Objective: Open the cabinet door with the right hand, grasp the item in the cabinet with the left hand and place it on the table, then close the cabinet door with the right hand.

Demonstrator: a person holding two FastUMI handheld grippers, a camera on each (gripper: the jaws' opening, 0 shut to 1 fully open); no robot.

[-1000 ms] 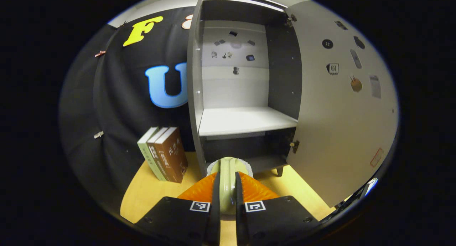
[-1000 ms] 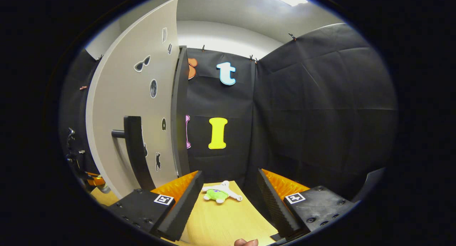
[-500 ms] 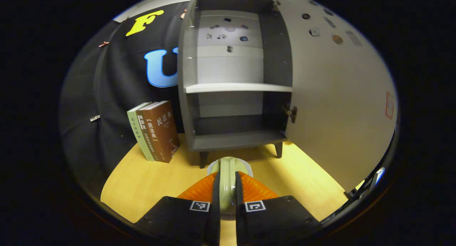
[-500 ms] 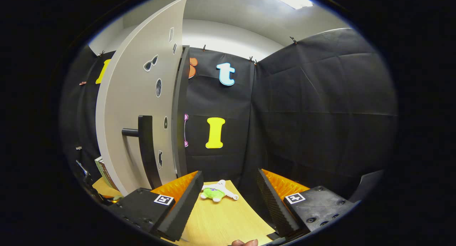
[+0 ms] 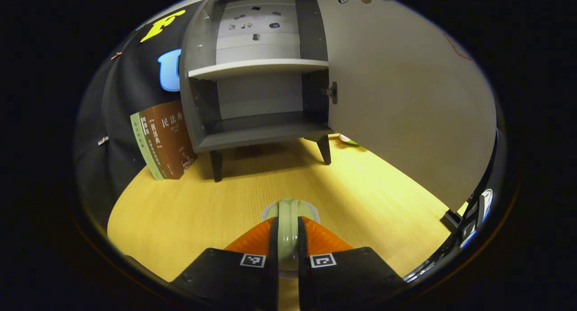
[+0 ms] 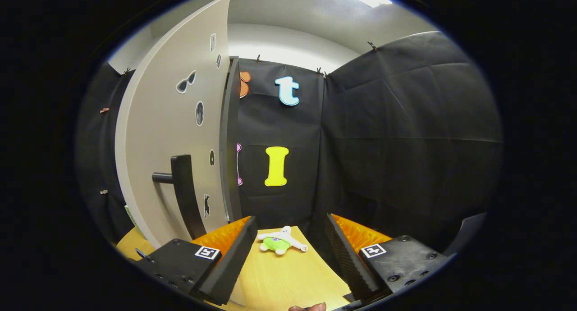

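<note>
The counter (image 5: 360, 189) spreads in pale wood across the lower half of the left gripper view, and the grey cabinet (image 5: 252, 76) stands on its dark legs at 12 o'clock, both of its compartments bare around the middle shelf (image 5: 257, 67). The cabinet door (image 5: 405, 99) hangs wide open toward 2 o'clock; in the right gripper view the same door (image 6: 167, 135) rises at 10 o'clock with its dark handle (image 6: 182, 194) toward the claw. Three books (image 5: 162, 139) lean upright just beside the cabinet at 10 o'clock. The left claw (image 5: 287, 248) at 6 o'clock is pinching a pale green rounded item (image 5: 288, 221) between both fingers, above the counter and well clear of the cabinet. The right claw (image 6: 288, 252) is spread apart with nothing between its fingers, and a small green and white plush toy (image 6: 279, 242) lies on the counter (image 6: 288, 279) beyond it, near the booth wall
</note>
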